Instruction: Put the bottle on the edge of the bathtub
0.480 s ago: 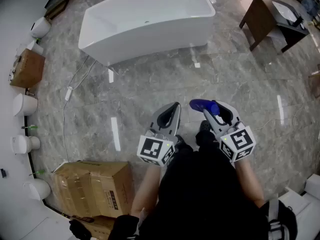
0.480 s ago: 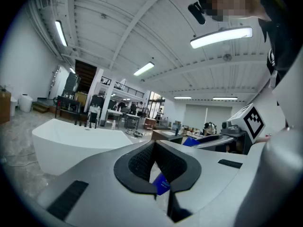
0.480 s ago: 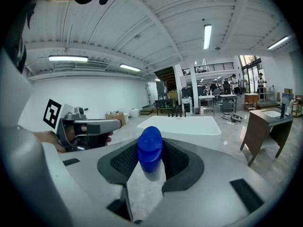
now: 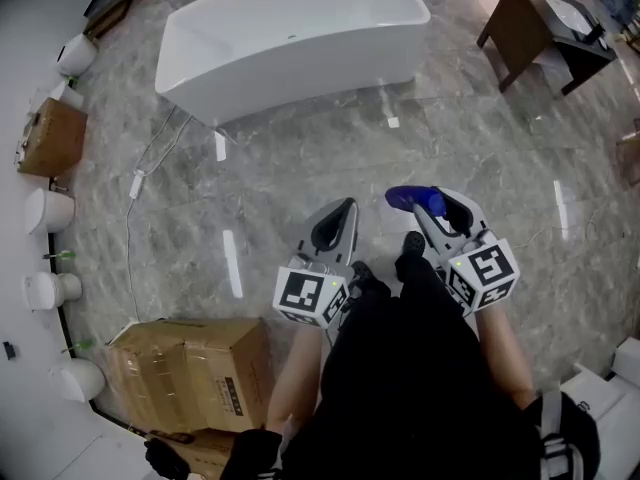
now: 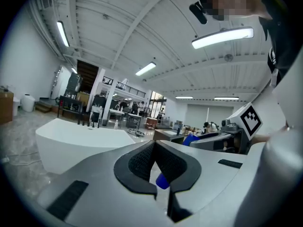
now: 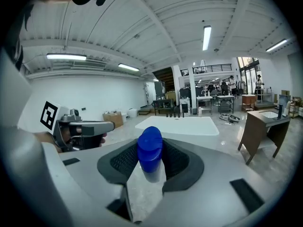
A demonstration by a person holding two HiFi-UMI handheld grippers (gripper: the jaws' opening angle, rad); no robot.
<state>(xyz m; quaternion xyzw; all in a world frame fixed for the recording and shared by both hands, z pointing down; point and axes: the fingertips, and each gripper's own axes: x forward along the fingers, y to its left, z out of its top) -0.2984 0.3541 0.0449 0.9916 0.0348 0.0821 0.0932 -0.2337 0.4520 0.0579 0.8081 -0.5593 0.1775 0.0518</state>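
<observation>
Beside bathtub (image 4: 290, 80), wooden cabinet (image 4: 517, 30).

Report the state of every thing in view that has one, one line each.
bottle: blue cap on, held by the right gripper, not yet set down.
right gripper: shut on the bottle.
left gripper: shut, holding nothing.
bathtub: empty, no bottle on its edge.
cardboard box: closed.

Bright room. Long ceiling lights (image 5: 222, 36) glow white & make shiny streaks on the floor (image 4: 232, 263). Pics bend at edges; corners dark.
</observation>
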